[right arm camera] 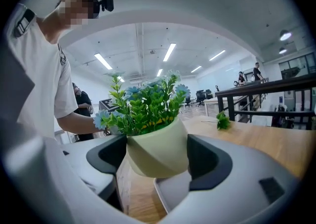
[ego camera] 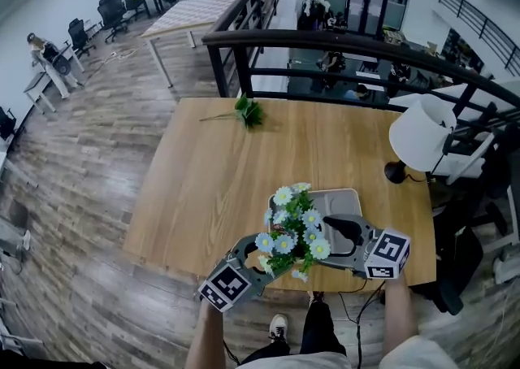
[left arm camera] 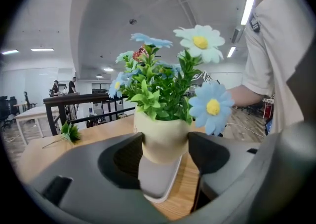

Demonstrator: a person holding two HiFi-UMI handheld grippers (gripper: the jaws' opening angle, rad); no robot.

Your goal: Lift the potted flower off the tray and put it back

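Note:
The potted flower (ego camera: pixel 291 233), blue and white daisies in a cream pot (left arm camera: pixel 163 139), hangs just above the near end of the pale tray (ego camera: pixel 345 198). Both grippers hold it from opposite sides. In the left gripper view the left gripper (left arm camera: pixel 165 146) has its jaws pressed on the pot's sides, with the tray (left arm camera: pixel 157 181) below. The right gripper (right arm camera: pixel 157 154) is likewise shut on the pot (right arm camera: pixel 158 151) over the tray (right arm camera: pixel 174 188). From the head view the left gripper (ego camera: pixel 258 260) and right gripper (ego camera: pixel 331 237) flank the flowers, which hide the pot.
The wooden table (ego camera: pixel 211 172) carries a loose green sprig (ego camera: pixel 246 110) at its far side and a white lamp (ego camera: pixel 422 136) at the right edge. A black railing (ego camera: pixel 325 38) runs behind the table. The tray sits close to the table's front edge.

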